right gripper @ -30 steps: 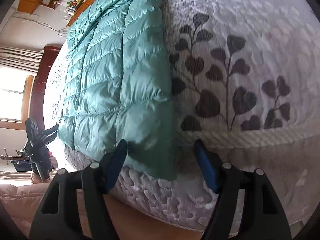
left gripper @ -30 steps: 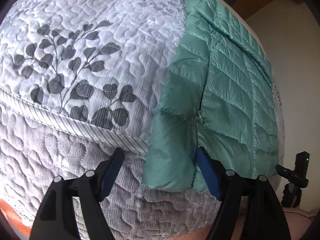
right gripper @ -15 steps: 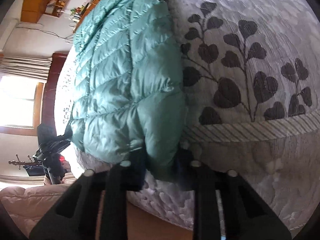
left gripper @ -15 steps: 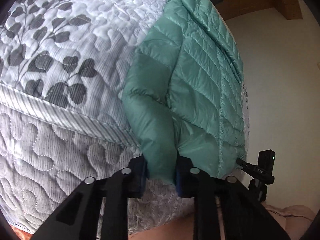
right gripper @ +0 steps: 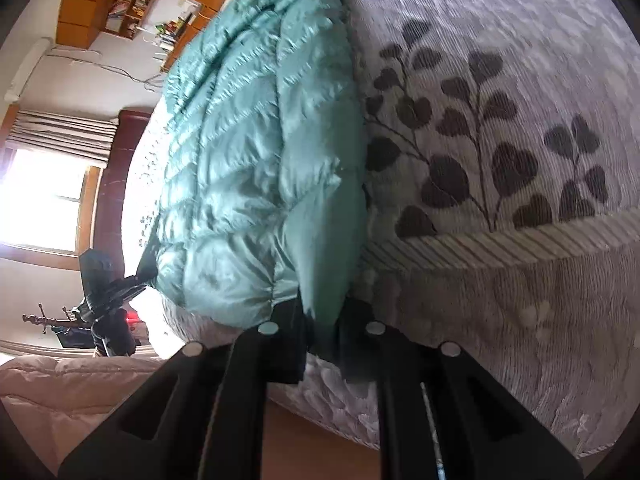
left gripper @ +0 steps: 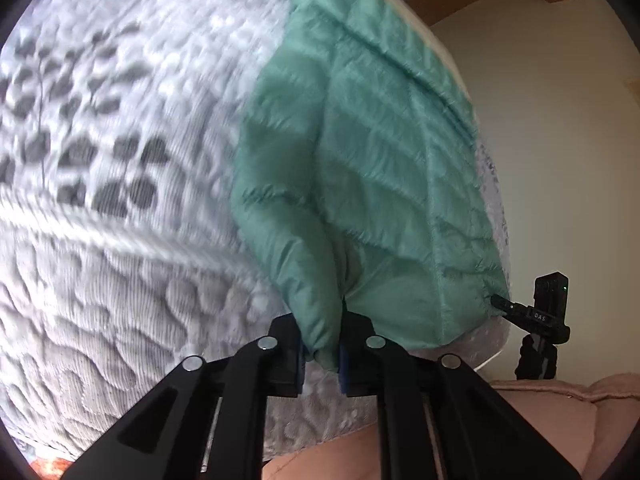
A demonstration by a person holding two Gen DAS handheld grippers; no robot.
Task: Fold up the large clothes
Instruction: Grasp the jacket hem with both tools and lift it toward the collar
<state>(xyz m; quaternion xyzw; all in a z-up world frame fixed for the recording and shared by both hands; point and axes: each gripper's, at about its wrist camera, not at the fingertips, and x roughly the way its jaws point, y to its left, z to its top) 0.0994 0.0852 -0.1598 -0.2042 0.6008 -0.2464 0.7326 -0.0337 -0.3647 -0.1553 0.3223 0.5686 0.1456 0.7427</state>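
Observation:
A teal quilted down jacket (left gripper: 380,168) lies spread on a bed with a white quilt printed with grey leaves (left gripper: 120,128). My left gripper (left gripper: 320,354) is shut on the jacket's near left corner at the bed's edge and lifts it slightly. In the right wrist view the jacket (right gripper: 248,152) fills the left half. My right gripper (right gripper: 324,344) is shut on its near right corner, over the quilt (right gripper: 500,140). The far end of the jacket runs out of sight.
A black camera on a tripod (left gripper: 544,320) stands beyond the bed's side; it also shows in the right wrist view (right gripper: 108,292). A pink blanket (right gripper: 60,384) lies low at the left. A window (right gripper: 44,196) and wooden shelves (right gripper: 132,0) are behind.
Both grippers went from open around the jacket's near corners to shut on them. Both now pull the corners up off the bed edge; the views are motion-blurred.

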